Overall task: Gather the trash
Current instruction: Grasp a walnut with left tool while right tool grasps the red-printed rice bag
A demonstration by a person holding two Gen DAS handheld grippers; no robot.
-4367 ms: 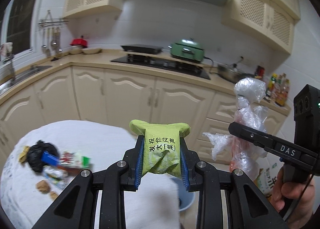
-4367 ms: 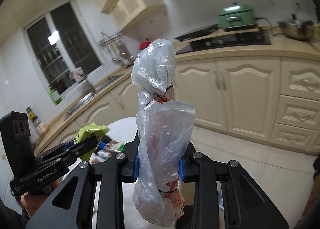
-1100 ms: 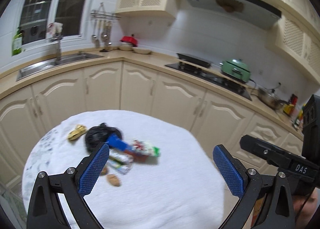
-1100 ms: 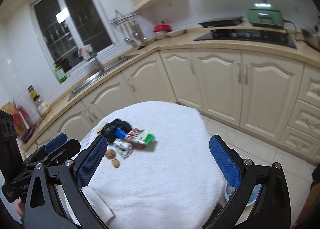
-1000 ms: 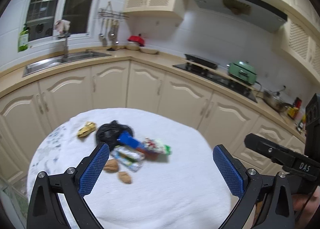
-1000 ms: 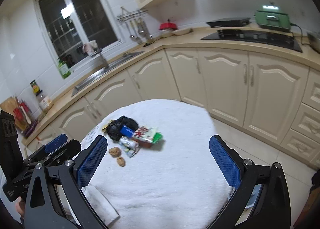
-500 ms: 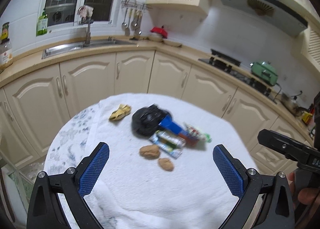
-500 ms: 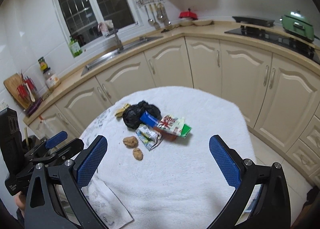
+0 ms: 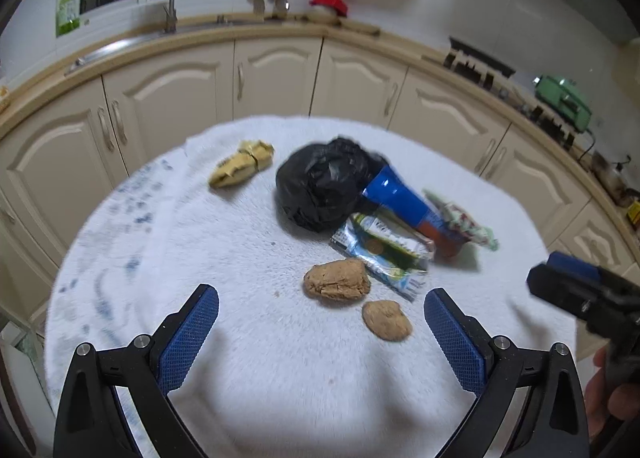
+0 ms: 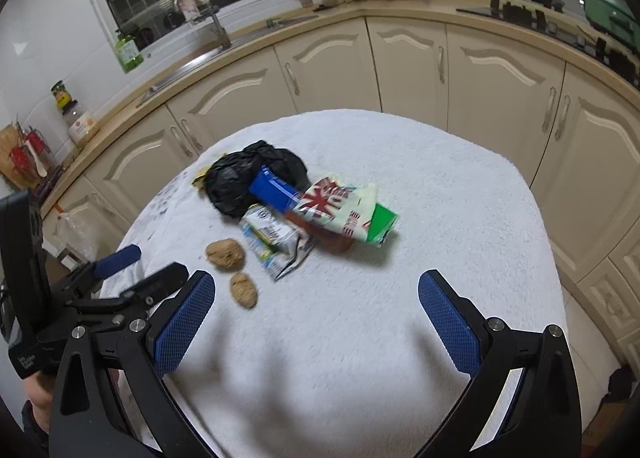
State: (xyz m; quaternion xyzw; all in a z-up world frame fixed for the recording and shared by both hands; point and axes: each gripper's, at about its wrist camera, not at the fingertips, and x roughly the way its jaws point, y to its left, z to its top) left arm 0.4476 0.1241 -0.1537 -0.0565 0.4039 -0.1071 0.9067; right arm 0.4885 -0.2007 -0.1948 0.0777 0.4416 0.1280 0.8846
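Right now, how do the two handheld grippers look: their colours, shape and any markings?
Both grippers are alike: the left gripper and the right gripper have black angular frames with silver screws, and their jaws carry blue pads with a fine diamond texture. Seen from the right wrist view, the left gripper's black body bears small white lettering, too small to read.

left hand-held gripper (image 9: 321, 312) agape, trash pile (image 9: 352, 214) ahead

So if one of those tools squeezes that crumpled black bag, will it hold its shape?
Probably not. The black bag looks like thin, wrinkled film bunched into a loose ball, so it would likely squash flat and weigh little. Its glossy folds hint it may slip. The blue packet touches it, so lifting the bag might nudge that too.
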